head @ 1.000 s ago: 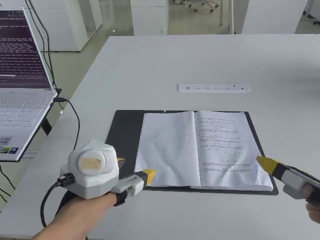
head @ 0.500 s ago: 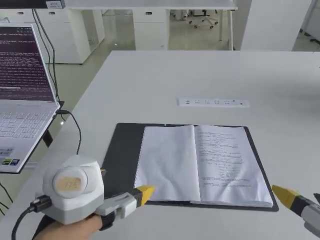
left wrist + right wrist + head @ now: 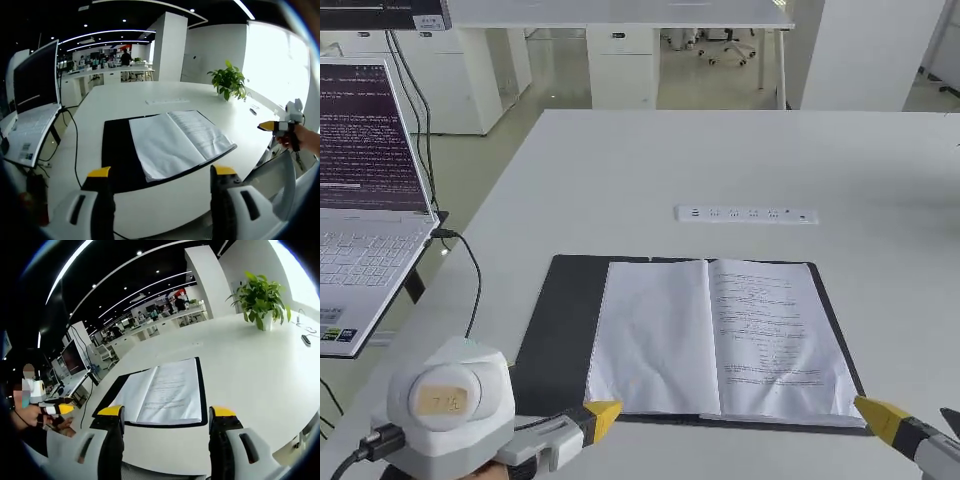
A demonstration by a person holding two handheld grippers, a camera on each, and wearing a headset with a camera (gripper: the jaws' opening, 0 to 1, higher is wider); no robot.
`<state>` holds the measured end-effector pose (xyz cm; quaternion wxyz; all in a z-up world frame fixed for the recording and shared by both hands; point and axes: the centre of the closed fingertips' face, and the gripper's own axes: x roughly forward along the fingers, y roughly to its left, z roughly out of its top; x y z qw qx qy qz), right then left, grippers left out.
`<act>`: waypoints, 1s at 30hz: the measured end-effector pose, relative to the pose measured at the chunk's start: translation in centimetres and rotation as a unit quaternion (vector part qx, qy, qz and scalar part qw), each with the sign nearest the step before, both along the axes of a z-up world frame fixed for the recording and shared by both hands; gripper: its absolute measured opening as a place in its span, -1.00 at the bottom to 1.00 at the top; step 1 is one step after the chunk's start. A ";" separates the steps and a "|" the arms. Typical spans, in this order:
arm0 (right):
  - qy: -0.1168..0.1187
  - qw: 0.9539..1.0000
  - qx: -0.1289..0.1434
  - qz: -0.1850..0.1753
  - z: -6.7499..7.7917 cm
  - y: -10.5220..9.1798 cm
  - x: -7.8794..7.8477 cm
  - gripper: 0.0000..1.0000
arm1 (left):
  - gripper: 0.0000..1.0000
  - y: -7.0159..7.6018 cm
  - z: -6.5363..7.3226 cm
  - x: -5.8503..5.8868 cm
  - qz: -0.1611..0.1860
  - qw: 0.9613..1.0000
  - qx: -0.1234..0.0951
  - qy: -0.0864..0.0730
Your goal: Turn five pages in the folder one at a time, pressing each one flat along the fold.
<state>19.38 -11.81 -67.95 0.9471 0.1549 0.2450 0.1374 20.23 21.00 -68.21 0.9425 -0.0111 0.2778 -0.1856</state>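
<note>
The black folder (image 3: 563, 320) lies open and flat on the white table, a blank page (image 3: 655, 335) on its left and a printed page (image 3: 770, 335) on its right. My left gripper (image 3: 601, 413) hovers just before the folder's near left edge, off the paper. In its own view, the left gripper (image 3: 161, 172) has its jaws wide apart and nothing between them, with the folder (image 3: 165, 140) ahead. My right gripper (image 3: 880, 417) sits off the folder's near right corner. The right gripper (image 3: 167, 411) is open and empty too, facing the folder (image 3: 165, 390).
An open laptop (image 3: 360, 220) stands at the left table edge, its black cable (image 3: 472, 275) trailing toward the folder. A white power strip (image 3: 747, 214) lies behind the folder. A potted plant (image 3: 229, 82) stands at the table's far end.
Both grippers have drawn back toward the near table edge; the right one has left the printed page's lower corner. The head camera tilted up. The pages lie as before.
</note>
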 end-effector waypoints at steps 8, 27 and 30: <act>0.011 1.000 0.000 -0.005 -1.0 -0.6 -0.2 0.34 | 0.55 -1.5 -0.6 1.5 -0.016 1.000 0.006 -0.001; 0.032 0.999 -0.001 0.013 -3.4 -0.3 1.0 0.30 | 0.49 -8.1 -3.4 3.8 -0.086 0.996 0.023 0.009; 0.033 0.999 -0.004 0.015 -3.5 -0.6 1.2 0.30 | 0.48 -9.9 -4.1 4.1 -0.108 0.994 0.027 0.009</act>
